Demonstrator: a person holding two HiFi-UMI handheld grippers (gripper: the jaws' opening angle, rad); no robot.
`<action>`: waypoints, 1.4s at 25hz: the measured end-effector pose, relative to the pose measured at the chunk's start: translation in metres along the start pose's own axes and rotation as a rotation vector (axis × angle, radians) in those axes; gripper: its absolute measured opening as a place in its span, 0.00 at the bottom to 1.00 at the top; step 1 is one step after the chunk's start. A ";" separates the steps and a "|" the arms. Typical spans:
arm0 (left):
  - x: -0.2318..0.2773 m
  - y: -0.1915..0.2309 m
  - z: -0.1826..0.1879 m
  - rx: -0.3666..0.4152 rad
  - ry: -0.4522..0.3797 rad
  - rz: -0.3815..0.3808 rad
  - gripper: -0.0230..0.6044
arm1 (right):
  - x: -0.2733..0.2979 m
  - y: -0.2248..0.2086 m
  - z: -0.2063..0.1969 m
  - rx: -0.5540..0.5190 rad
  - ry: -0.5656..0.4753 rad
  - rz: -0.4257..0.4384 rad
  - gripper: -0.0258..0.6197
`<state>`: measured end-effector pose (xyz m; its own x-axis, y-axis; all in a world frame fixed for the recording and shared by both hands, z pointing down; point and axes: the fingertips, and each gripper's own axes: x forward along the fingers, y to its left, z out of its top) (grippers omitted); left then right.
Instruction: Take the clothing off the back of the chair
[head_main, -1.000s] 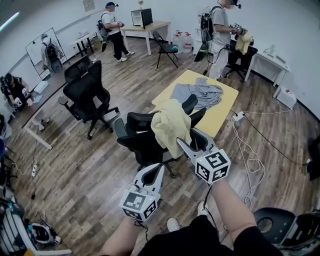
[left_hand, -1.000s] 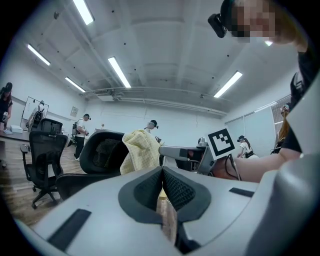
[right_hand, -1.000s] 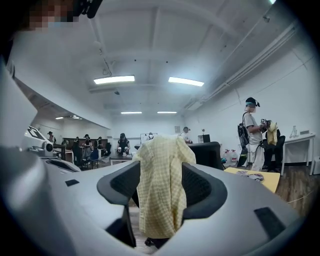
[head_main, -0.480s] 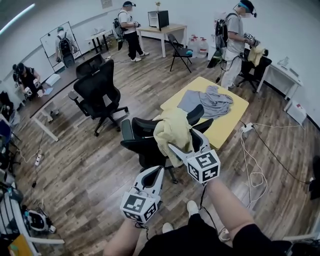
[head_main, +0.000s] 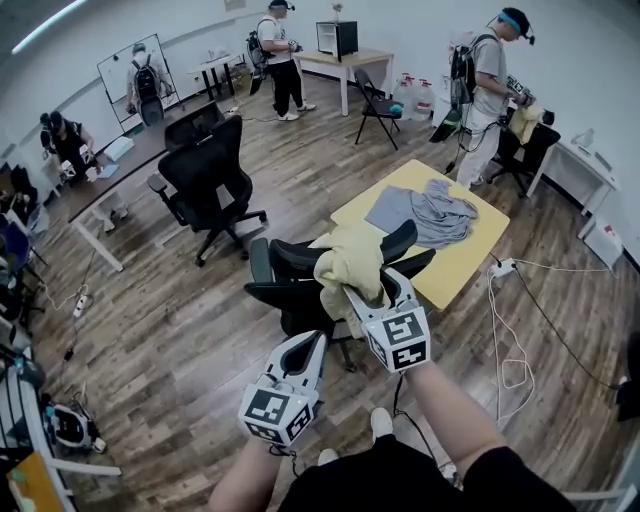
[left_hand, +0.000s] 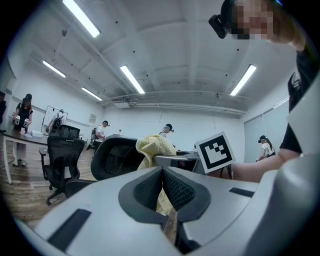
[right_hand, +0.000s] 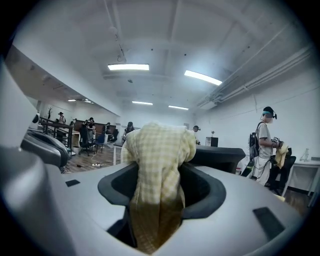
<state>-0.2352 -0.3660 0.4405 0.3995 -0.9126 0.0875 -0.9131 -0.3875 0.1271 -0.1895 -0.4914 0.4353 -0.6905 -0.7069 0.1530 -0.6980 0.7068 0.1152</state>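
A pale yellow checked garment (head_main: 350, 262) lies draped over the back of a black office chair (head_main: 285, 272). My right gripper (head_main: 370, 287) reaches level into its hanging edge. In the right gripper view the garment (right_hand: 157, 150) fills the gap of the right gripper (right_hand: 160, 172), whose jaws are closing with the cloth pinched between the pads. My left gripper (head_main: 318, 340) is lower and to the left, short of the chair and shut with nothing in it. In the left gripper view the left gripper (left_hand: 162, 169) points at the chair back (left_hand: 117, 157) and the garment (left_hand: 152, 146).
A yellow table (head_main: 470, 258) with grey clothes (head_main: 430, 210) stands just behind the chair. Another black office chair (head_main: 210, 175) is to the left, a folding chair (head_main: 375, 100) is farther back. White cables (head_main: 510, 330) trail on the wood floor at right. Several people stand around the room.
My right gripper has moved in on the garment's hanging edge, which now sits between its jaws. The left gripper has edged forward toward the chair.
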 end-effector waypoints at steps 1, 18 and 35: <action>0.000 0.001 0.000 -0.001 0.000 0.003 0.06 | 0.000 -0.001 0.000 -0.003 0.000 -0.002 0.43; -0.010 -0.006 0.005 0.028 0.000 -0.078 0.06 | -0.024 0.011 0.001 0.049 0.021 0.021 0.15; -0.079 -0.045 -0.007 0.039 0.031 -0.210 0.06 | -0.113 0.057 0.016 0.191 -0.039 -0.012 0.15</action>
<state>-0.2249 -0.2759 0.4353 0.5832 -0.8069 0.0937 -0.8117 -0.5742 0.1073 -0.1542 -0.3721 0.4087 -0.6860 -0.7186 0.1146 -0.7272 0.6827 -0.0720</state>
